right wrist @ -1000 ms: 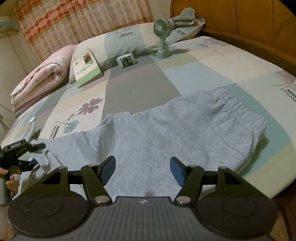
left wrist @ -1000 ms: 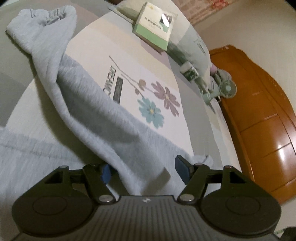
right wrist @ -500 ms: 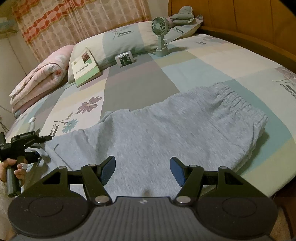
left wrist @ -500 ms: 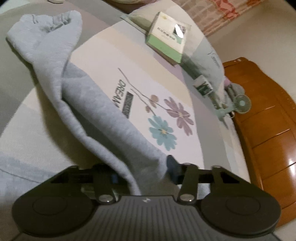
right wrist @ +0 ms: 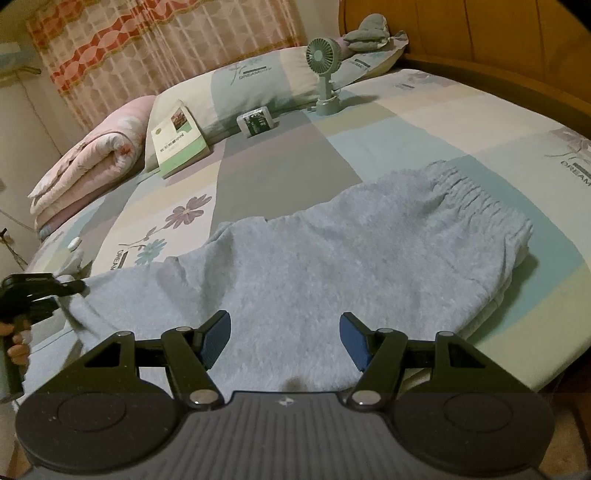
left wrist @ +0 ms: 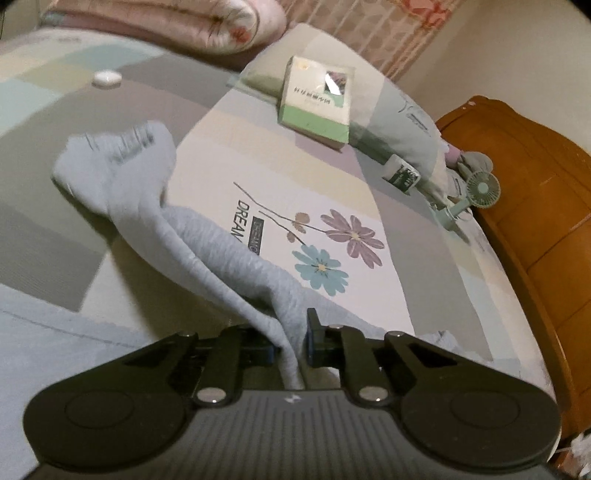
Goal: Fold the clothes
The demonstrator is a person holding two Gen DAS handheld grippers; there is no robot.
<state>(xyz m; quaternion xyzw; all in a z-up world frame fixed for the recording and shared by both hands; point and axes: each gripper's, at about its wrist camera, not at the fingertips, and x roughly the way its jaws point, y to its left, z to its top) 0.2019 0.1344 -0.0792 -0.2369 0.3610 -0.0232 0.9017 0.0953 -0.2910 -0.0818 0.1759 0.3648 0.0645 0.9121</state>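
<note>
Gripping a bunched fold of the grey trousers, the left gripper has its jaws almost together and closing, the cloth pinched between the blue pads and drawn up off the bed in a taut ridge. From the jaws this ridge runs away to the cuff, which lies crumpled on the grey panel of the bedsheet beside the printed flowers. In the right wrist view the same gripper appears at the left edge, held by a hand, with the trouser leg raised at its tip. The right gripper hovers with its jaws well apart and nothing between them; the broad seat of the trousers lies flat on the bed directly beyond and below the pads, not touching them. The elastic waistband sits at the far right of the garment, near the bed's edge. Farther back: a green book leaning on a pillow, a small fan standing upright, a rolled pink quilt, and the wooden headboard.
</note>
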